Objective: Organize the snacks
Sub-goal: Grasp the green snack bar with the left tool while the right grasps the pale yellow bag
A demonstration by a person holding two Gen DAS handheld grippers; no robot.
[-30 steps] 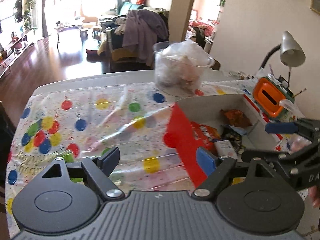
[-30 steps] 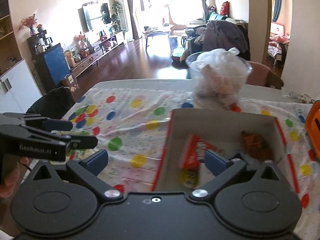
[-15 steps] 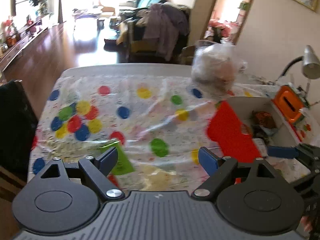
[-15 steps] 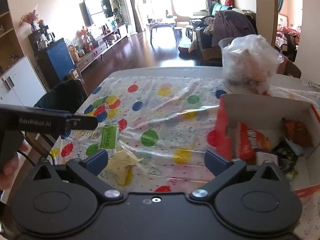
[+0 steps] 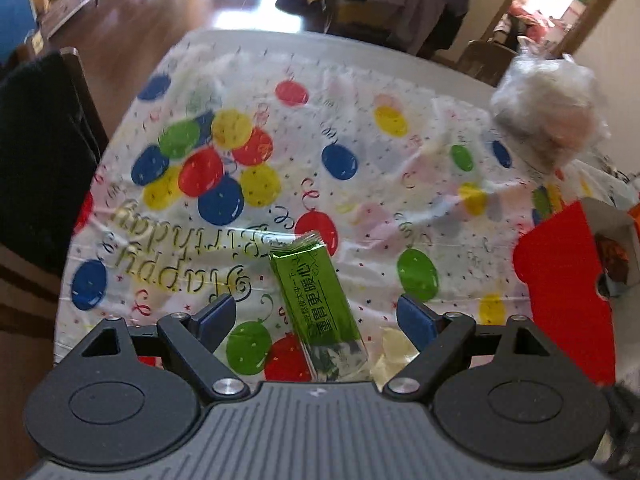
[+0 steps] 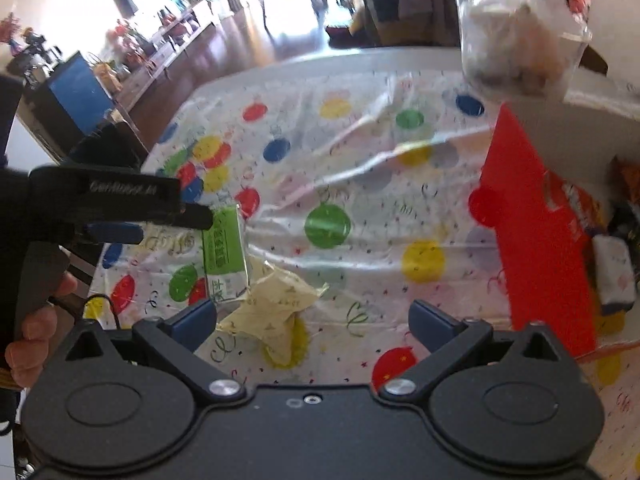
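Snacks spread over a table (image 5: 248,40) under a plastic party cloth (image 5: 360,152) printed with coloured balloons and "Happy Birthday", read upside down at centre left of the left wrist view. Green foil packet (image 5: 316,296), Chinese lettering too small to read, flat on the cloth at lower centre of that view, between the wide-open fingers of the left gripper (image 5: 316,318), untouched. Pale yellow crumpled packet (image 6: 272,312) just beside it, at lower centre of the right wrist view, ahead of the right gripper (image 6: 314,320), jaws likewise wide and empty. Red-sided cardboard box (image 6: 536,232) at right edge, open, with several wrapped snacks (image 6: 614,276) inside. Clear tub (image 6: 520,36) stuffed with a plastic bag at upper right. Beyond the table: dark wood floor, sunlit living room, blue cabinet (image 6: 76,92) at upper left, clothes heaped on a sofa. "GenRobot.AI" faintly legible on the left gripper's body at left of the right wrist view, hand (image 6: 32,320) below it.
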